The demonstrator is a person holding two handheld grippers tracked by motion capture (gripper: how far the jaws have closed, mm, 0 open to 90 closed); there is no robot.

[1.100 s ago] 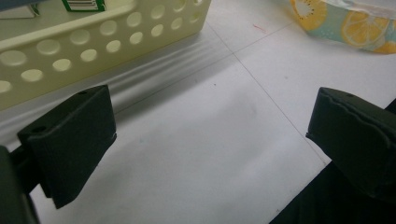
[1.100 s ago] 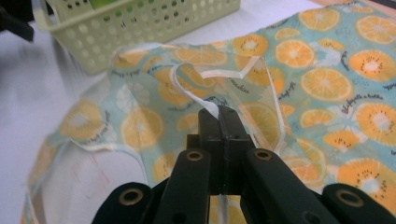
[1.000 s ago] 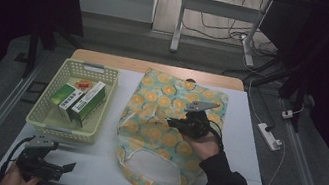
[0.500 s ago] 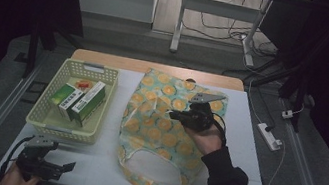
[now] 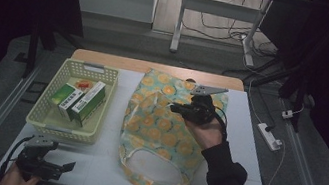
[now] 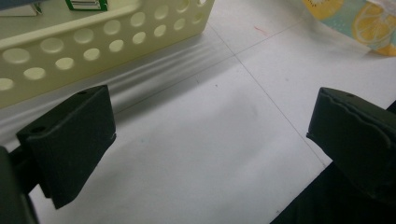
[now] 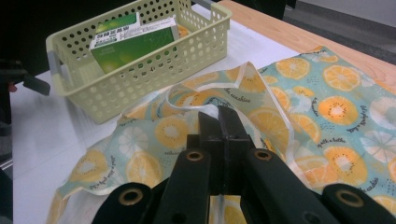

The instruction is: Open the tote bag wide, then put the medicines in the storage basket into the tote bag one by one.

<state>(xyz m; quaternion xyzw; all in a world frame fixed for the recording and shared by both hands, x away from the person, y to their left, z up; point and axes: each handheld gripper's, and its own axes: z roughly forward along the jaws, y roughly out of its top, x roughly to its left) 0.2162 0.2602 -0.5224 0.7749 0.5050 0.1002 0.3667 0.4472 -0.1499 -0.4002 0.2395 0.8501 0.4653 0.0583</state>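
Bag (image 5: 160,137), orange-slice print, is laid flat on the white bench (image 5: 251,137), mouth toward the person, w/ a fold of its upper layer pinched and raised near mid-bag. Risk, as judged: only a thin fold of cloth is held, so it could slip out if pulled upward quickly; if both layers were caught, the bag would be lifted whole and not opened. The basket (image 5: 72,102) w/ green boxes (image 5: 81,100) sits just beside the bag's left edge and could be dragged or nudged by trailing fabric. Right gripper (image 7: 223,120): jaws fully closed, clamped on the raised fold, fabric bunched around the tips. Left gripper (image 6: 210,121): jaws wide apart, nothing between them, resting low over bare bench near the basket's front corner, approx. well apart from the bag.
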